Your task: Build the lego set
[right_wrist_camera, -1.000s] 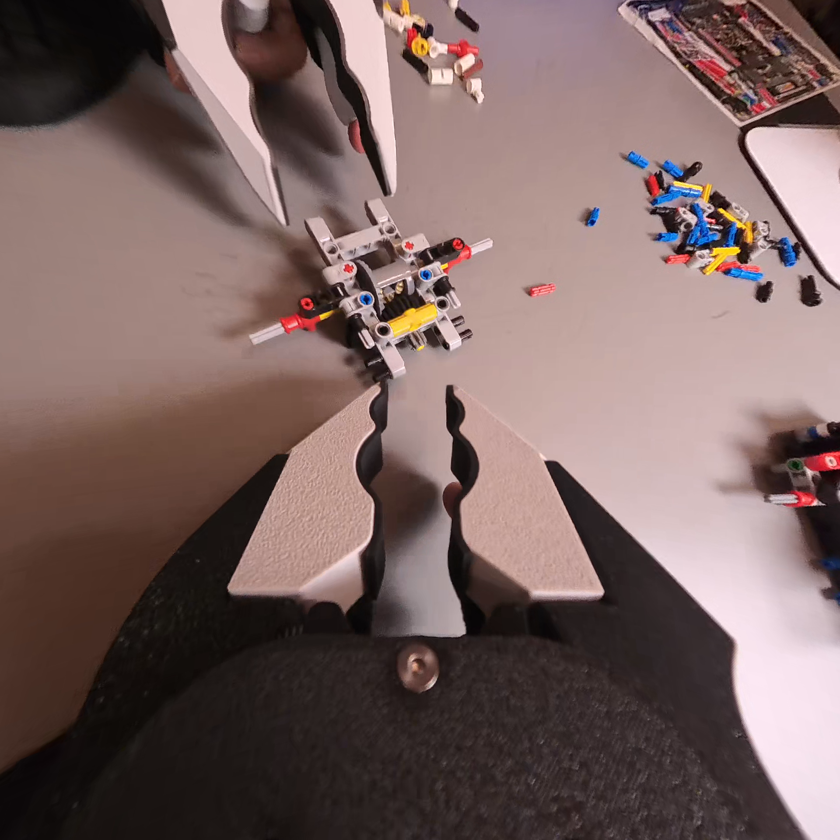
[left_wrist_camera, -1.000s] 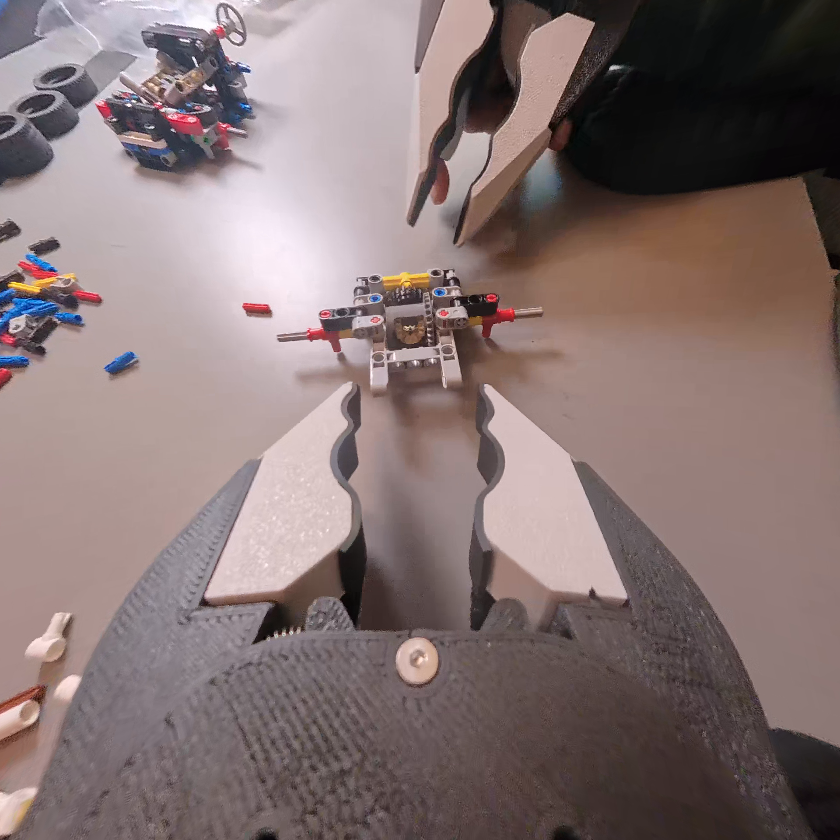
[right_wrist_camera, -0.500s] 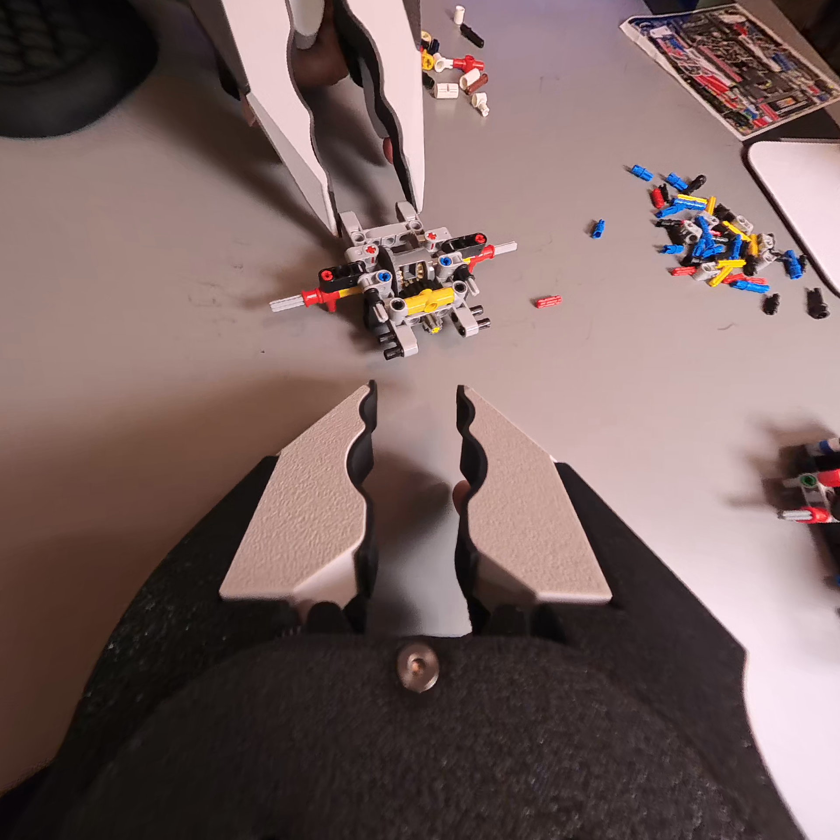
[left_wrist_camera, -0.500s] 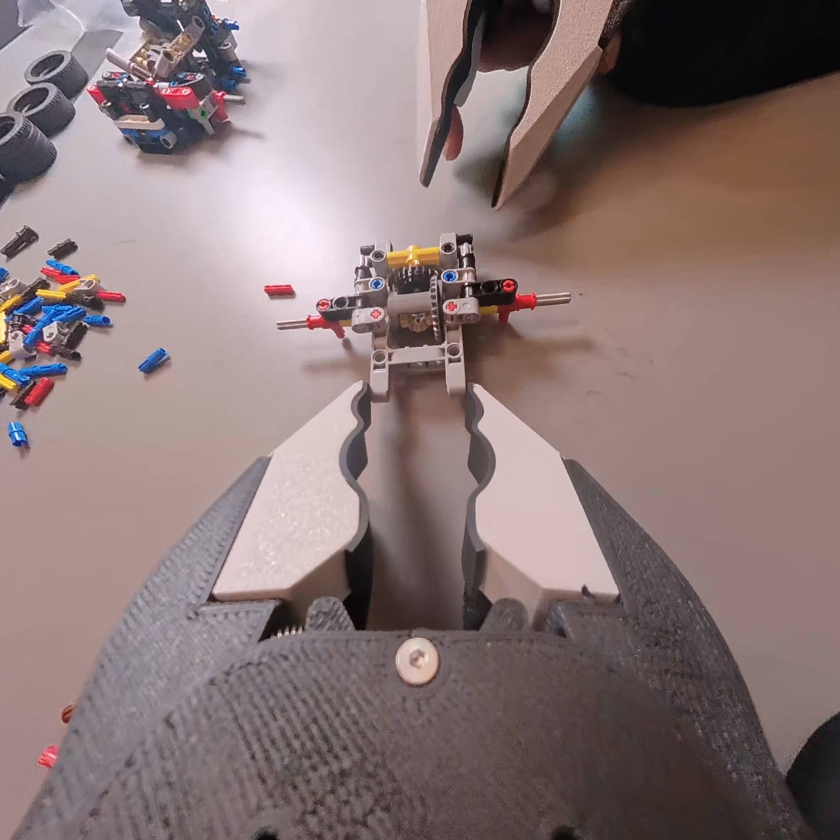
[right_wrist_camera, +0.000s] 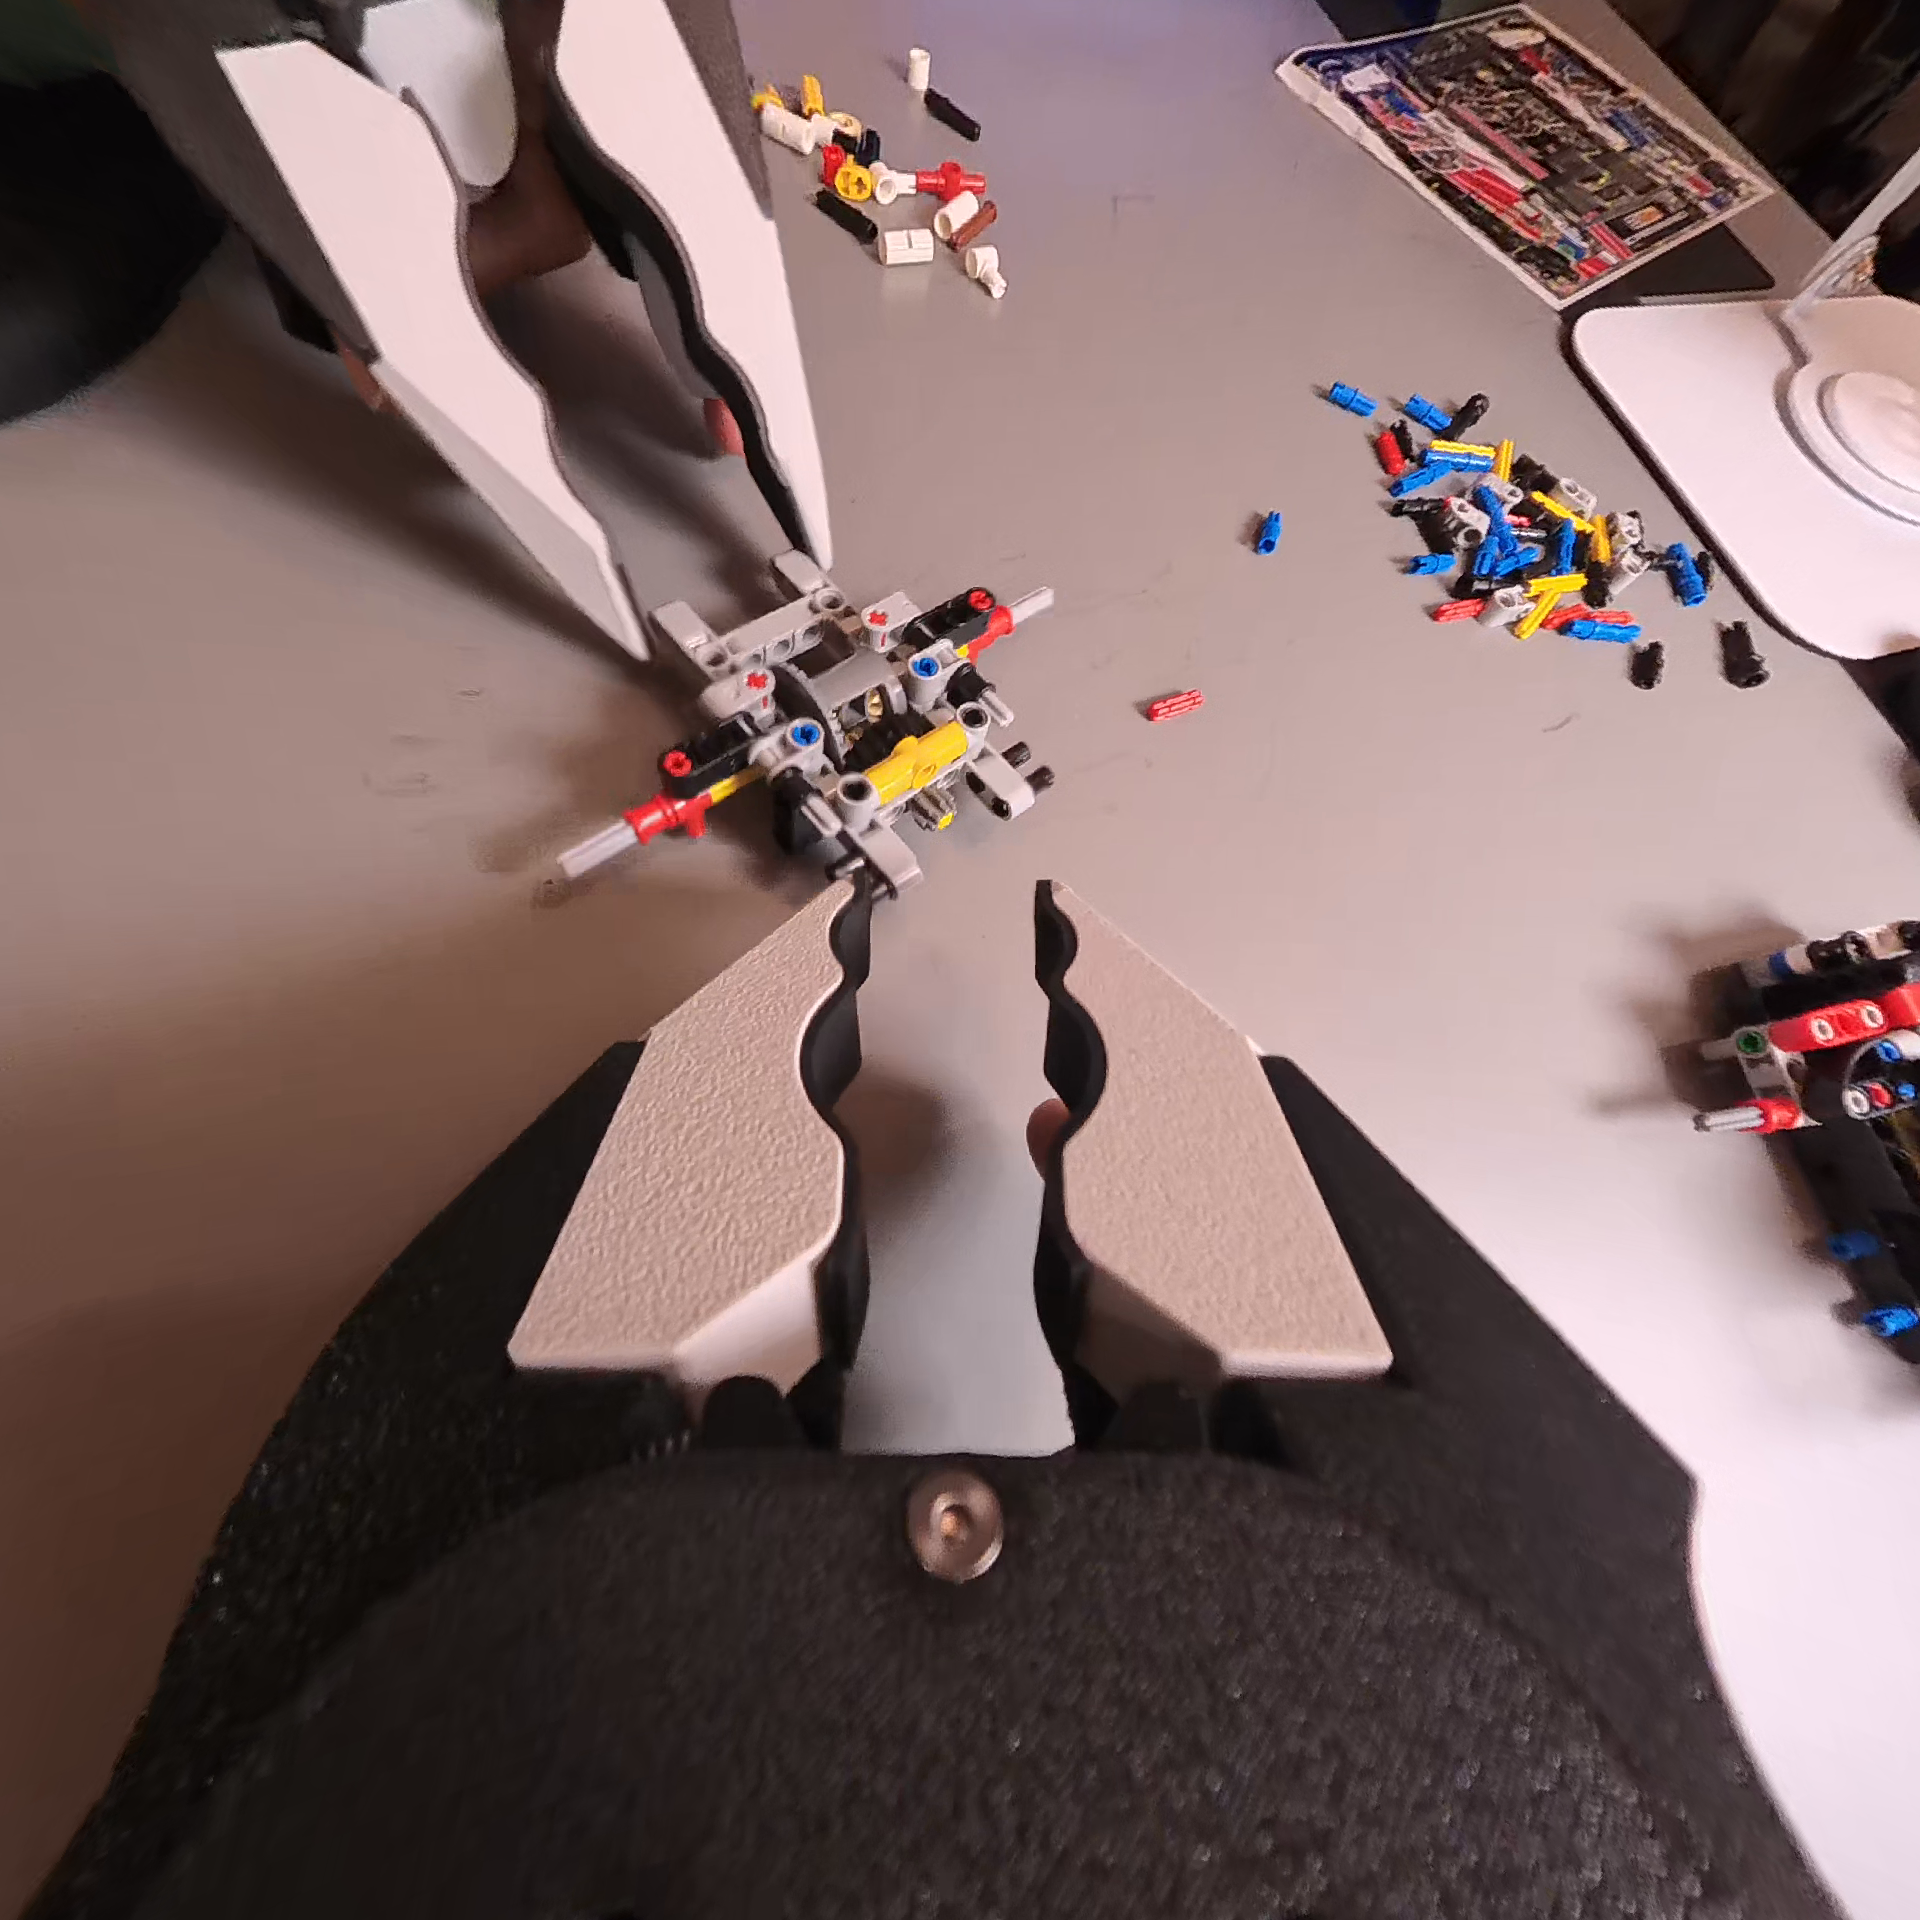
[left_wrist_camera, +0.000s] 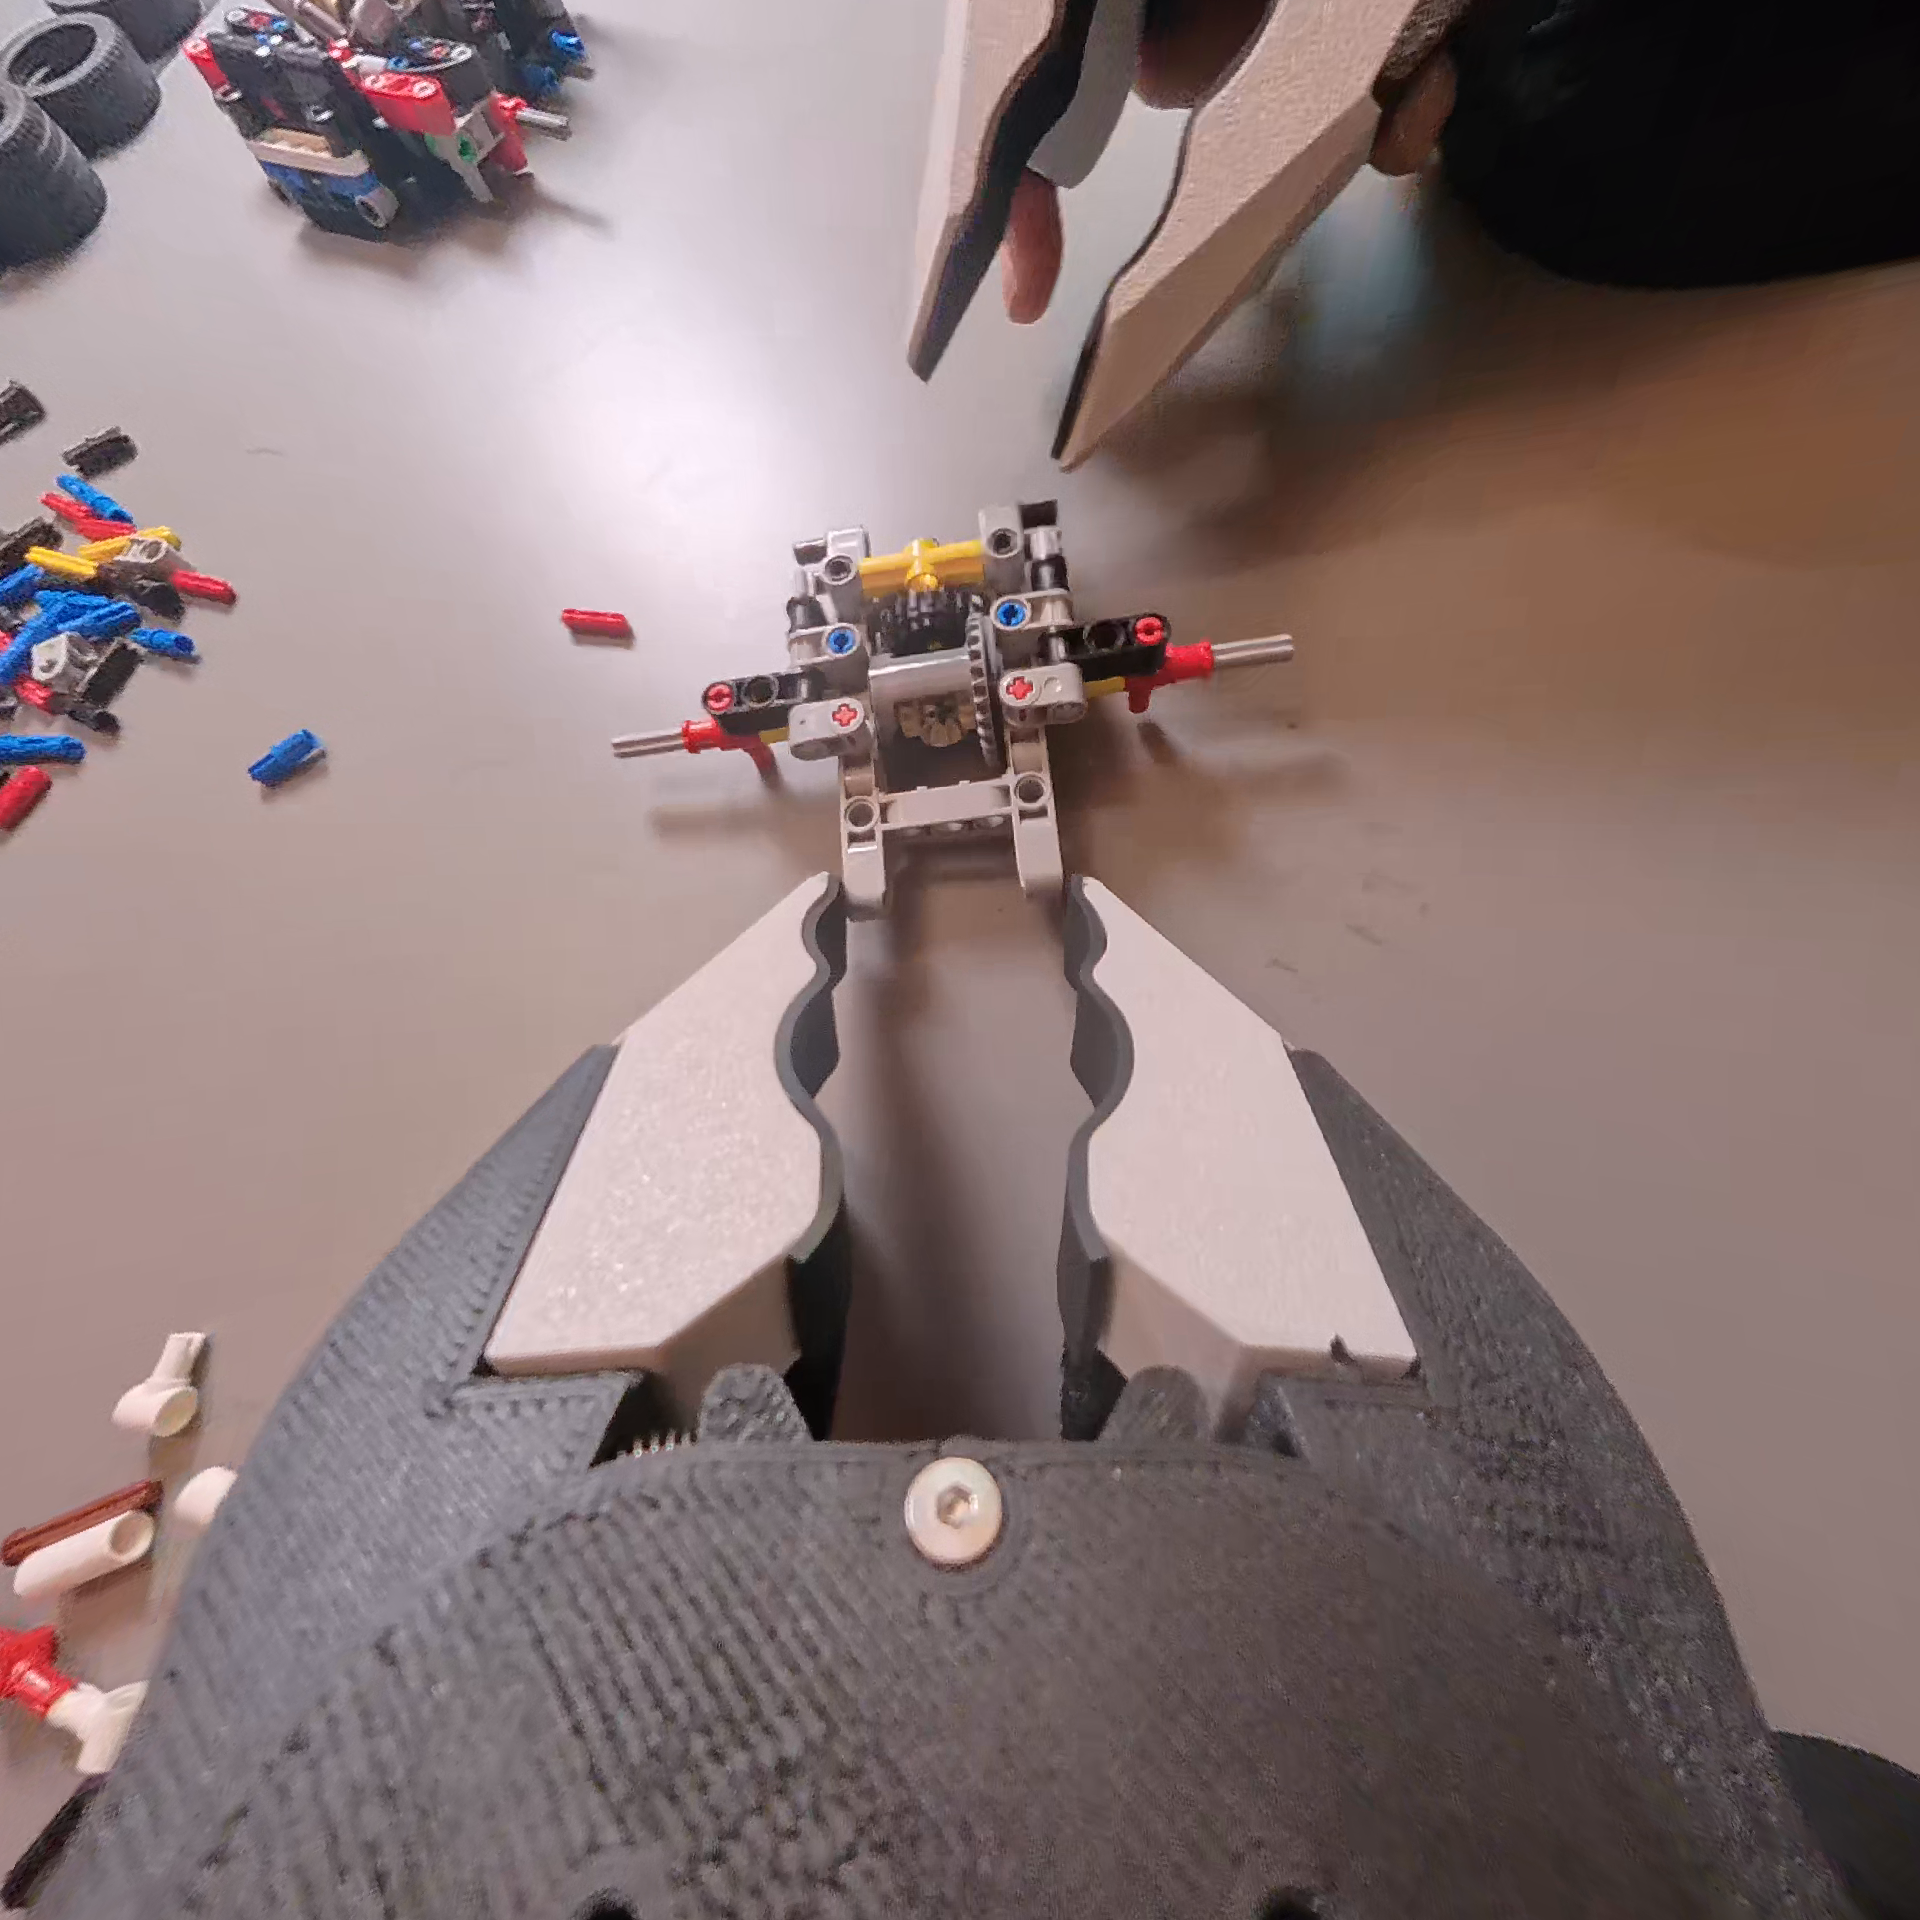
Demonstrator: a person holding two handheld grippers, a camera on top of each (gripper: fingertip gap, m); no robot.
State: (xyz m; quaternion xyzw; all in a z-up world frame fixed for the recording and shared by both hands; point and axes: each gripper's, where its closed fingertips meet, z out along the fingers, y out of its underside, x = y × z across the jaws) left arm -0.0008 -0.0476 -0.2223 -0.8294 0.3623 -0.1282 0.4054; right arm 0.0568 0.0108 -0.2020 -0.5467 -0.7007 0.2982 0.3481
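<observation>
A small axle assembly [left_wrist_camera: 935, 686] of grey beams, a yellow connector, gears and red-tipped axles lies on the table. My left gripper [left_wrist_camera: 954, 899] is open, and its fingertips flank the ends of the assembly's two grey legs. I cannot tell whether they touch. My right gripper [right_wrist_camera: 945, 894] is open and empty, with its left fingertip just short of the opposite end of the assembly [right_wrist_camera: 842, 717]. Each gripper shows in the other's view: the right one [left_wrist_camera: 992, 416] beyond the assembly, the left one [right_wrist_camera: 727, 603] at the legs.
A larger chassis build [left_wrist_camera: 374, 114] and black tyres [left_wrist_camera: 62, 135] sit at the far left. A pile of small pins [right_wrist_camera: 1538, 551], a loose red pin [right_wrist_camera: 1174, 704], white and mixed connectors [right_wrist_camera: 894, 187], an instruction booklet [right_wrist_camera: 1517, 135] and a white stand base [right_wrist_camera: 1745, 447] lie around. My right fingertips sit around 9 cm from my left ones. From either gripper's tips it is about 9 cm to the loose red pin [right_wrist_camera: 1174, 704]. Seen from the left wrist view [left_wrist_camera: 594, 618] as well.
My left gripper has moved forward until its tips reach the assembly's grey legs, and its jaws have narrowed slightly. The assembly has turned a little. My right gripper backed off, then came close again.
</observation>
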